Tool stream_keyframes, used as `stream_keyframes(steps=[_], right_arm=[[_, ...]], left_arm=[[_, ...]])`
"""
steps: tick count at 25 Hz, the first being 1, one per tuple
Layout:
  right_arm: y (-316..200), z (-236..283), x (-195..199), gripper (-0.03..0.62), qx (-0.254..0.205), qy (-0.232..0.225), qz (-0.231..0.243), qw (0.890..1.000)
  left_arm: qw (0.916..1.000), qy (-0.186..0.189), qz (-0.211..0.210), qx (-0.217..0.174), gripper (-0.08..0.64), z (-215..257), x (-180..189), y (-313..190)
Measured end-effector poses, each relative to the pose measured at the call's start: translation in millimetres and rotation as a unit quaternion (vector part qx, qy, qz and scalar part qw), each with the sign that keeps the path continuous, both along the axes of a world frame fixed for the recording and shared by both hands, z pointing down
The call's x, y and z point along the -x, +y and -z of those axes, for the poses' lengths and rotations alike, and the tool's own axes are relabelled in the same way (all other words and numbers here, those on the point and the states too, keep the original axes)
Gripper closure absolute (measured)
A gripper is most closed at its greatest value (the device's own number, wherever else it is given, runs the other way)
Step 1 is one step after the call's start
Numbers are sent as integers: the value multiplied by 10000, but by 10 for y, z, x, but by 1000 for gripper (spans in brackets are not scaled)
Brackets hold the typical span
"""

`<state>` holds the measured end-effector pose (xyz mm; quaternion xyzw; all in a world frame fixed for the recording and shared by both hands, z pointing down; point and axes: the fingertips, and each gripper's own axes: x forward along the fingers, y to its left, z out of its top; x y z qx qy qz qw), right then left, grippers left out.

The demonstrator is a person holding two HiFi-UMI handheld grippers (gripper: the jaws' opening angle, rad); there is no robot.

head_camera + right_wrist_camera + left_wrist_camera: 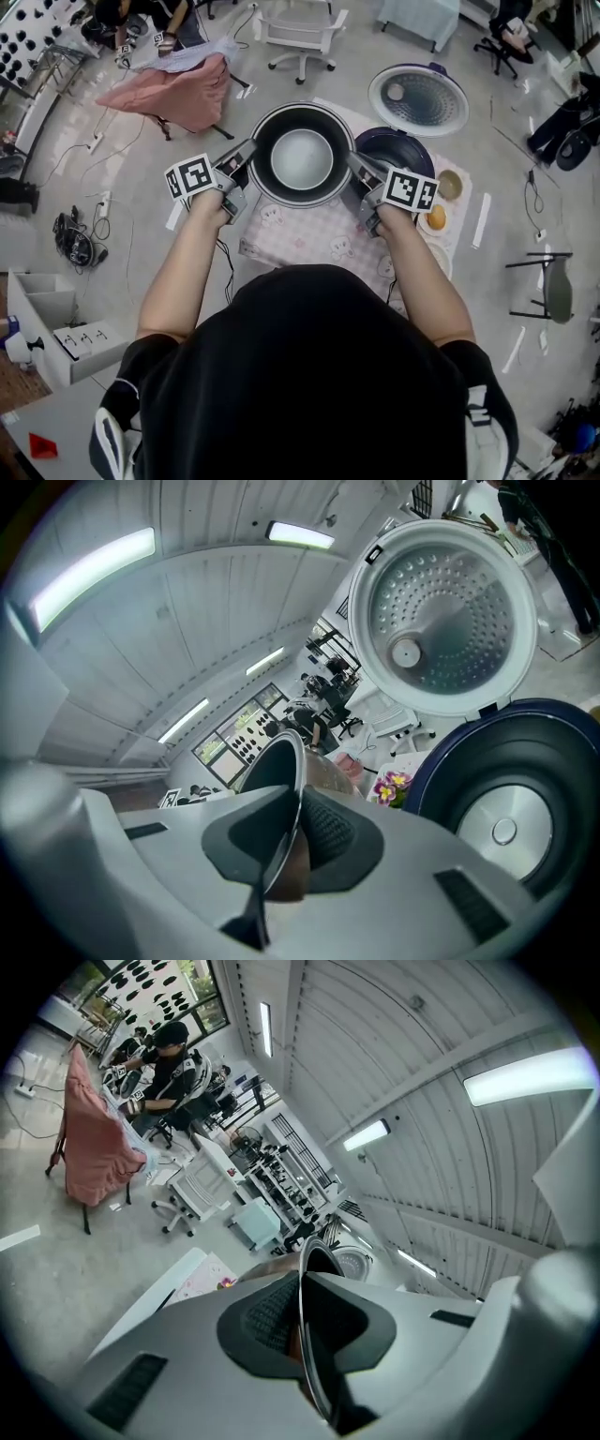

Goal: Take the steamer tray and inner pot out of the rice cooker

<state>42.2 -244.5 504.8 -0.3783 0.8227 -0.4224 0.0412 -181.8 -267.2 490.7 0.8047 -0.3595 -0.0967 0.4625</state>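
I'm gripping the inner pot [302,155] by its rim, left fingers [239,157] and right fingers [361,169] clamping opposite sides. It's hanging mid-frame, just left of the emptied rice cooker [405,145]. The free tabletop [309,230] is lying right underneath, I reckon.

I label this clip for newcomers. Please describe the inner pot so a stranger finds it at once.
Look at the pink patterned tablecloth. Left of the dark blue rice cooker is the inner pot, black with a pale bottom. Only its rim is clamped by the left gripper and the right gripper.
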Motion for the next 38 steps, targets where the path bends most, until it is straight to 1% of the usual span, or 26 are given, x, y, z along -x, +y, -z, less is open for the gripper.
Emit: stream_keyframes(steps=[4, 12, 17, 23, 30, 38], right_arm=[[43, -189, 163, 543, 157, 95, 116, 9998], [222, -667, 387, 540, 613, 316, 413, 9968], [328, -989, 430, 537, 845, 545, 572, 9933], [512, -1424, 486, 528, 1114, 913, 757, 9867], [647, -1804, 511, 525, 1429, 1112, 794, 9803], [798, -2142, 495, 525, 1749, 1211, 784, 9740]], left_arm=[[9997, -228, -27, -8, 523, -181, 178, 19], [9986, -252, 11, 467, 523, -675, 387, 178], [9959, -283, -16, 858, 522, -1054, 418, 284], [9918, -362, -34, 1228, 519, -1449, 455, 379], [9860, -460, -67, 1604, 515, -1851, 474, 472], [9788, -537, -174, 1969, 514, -2215, 445, 589]])
